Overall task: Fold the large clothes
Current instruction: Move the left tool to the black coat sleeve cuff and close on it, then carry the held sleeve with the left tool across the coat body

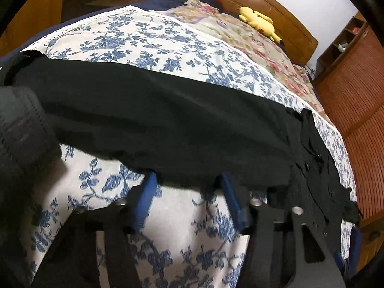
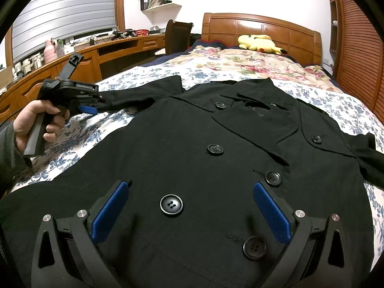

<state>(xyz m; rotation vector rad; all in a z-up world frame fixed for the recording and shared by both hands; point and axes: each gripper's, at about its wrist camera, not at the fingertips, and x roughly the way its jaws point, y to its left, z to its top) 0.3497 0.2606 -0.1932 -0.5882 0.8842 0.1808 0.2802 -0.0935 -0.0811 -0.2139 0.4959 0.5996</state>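
Note:
A black double-breasted coat (image 2: 192,144) lies face up on the bed, buttons and lapels showing. My right gripper (image 2: 191,183) hangs open just above its lower front, a large button between the blue pads and nothing gripped. In the left wrist view one coat sleeve (image 1: 168,120) stretches across the picture. My left gripper (image 1: 187,180) has its blue fingers (image 1: 147,196) apart, their tips hidden under the sleeve's near edge, with bedspread showing between them. From the right wrist view a hand holds that left gripper (image 2: 90,108) at the sleeve's end.
The coat rests on a blue-and-white floral bedspread (image 2: 72,139). A yellow plush toy (image 2: 259,42) lies by the wooden headboard (image 2: 261,26). A wooden desk (image 2: 72,64) with clutter runs along the left, and a louvred wardrobe door (image 2: 360,48) stands on the right.

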